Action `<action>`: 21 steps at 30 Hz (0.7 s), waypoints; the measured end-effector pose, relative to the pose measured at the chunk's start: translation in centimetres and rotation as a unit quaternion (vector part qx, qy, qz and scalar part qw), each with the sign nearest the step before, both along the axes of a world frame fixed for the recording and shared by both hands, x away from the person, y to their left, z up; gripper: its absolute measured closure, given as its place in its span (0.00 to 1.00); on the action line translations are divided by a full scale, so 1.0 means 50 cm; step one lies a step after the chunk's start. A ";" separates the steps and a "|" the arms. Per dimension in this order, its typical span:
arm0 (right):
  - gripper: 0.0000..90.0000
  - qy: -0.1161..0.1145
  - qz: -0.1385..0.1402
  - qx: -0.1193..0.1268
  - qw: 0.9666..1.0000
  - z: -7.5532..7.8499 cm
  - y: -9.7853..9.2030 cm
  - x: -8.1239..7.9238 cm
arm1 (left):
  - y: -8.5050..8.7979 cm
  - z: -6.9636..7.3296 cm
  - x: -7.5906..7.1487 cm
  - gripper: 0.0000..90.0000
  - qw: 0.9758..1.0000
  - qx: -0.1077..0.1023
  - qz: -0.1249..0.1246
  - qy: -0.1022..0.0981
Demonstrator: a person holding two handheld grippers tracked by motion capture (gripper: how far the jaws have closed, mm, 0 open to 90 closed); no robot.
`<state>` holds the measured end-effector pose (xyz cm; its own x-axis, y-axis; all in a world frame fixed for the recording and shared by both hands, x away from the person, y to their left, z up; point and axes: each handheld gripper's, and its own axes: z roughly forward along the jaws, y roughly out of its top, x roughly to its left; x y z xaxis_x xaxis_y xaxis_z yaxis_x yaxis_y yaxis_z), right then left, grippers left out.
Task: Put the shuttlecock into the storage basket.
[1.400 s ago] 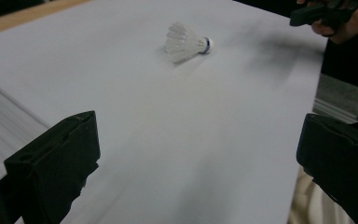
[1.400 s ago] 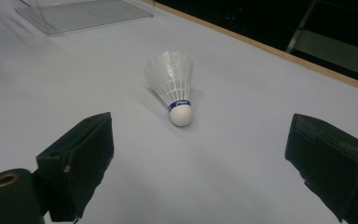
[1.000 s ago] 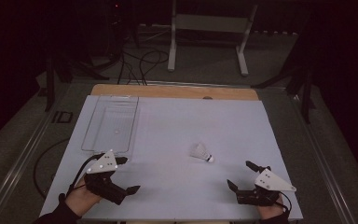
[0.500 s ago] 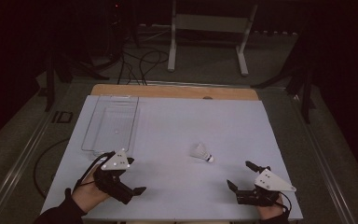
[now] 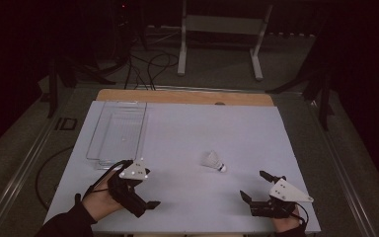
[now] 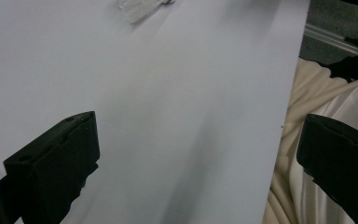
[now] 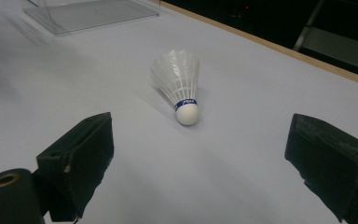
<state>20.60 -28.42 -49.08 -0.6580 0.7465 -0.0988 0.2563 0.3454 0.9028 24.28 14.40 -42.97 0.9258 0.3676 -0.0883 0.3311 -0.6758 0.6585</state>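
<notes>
I have the right gripper [image 7: 200, 158] low over the white table [image 5: 187, 133], its jaws spread wide with nothing between them; the shuttlecock [image 7: 179, 88] lies on its side just ahead of the fingertips, roughly centred on the gap, white cork nose pointing back toward me and feather skirt fanning away; in the high view it sits [image 5: 213, 161] up and to the left of that gripper [image 5: 260, 190], apart from it. The left gripper [image 5: 145, 195] hovers near the table's front edge, jaws also parted and empty, angled across the table toward the shuttlecock, with the clear tray [image 5: 116, 133] just beyond its fingers.

I judge the step in hand to be the reach for the shuttlecock with the right gripper; to do it well I would slide forward along the line the jaws already face, keeping the fingers just off the table, until the cork and its blue band sit between the pads; closing on the cork rather than the skirt seems wiser, since the feathers look likely to crush or spring out; a slow, even close should stop the light thing from rolling aside.
</notes>
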 end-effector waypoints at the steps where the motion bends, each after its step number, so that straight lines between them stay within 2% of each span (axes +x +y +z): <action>1: 0.09 0.000 0.000 -0.001 1.000 0.000 0.000 0.000 | -0.003 0.001 0.000 0.00 1.000 0.000 -0.004 0.000; 7: 0.09 0.000 0.000 -0.002 1.000 0.000 0.000 0.000 | -0.023 0.007 0.004 0.00 1.000 0.017 -0.023 0.000; 14: 0.09 0.001 0.000 -0.003 1.000 0.000 0.001 0.000 | -0.048 0.003 0.011 0.00 0.998 0.042 -0.050 0.008; 21: 0.09 0.002 0.001 -0.004 1.000 -0.001 0.001 0.001 | -0.063 -0.003 0.019 0.00 0.996 0.053 -0.064 0.018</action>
<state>20.63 -28.35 -49.15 -0.6606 0.7439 -0.1014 0.2598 0.3532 0.8987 25.25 11.27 -43.11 0.9628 0.2553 -0.0890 0.2593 -0.7788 0.5712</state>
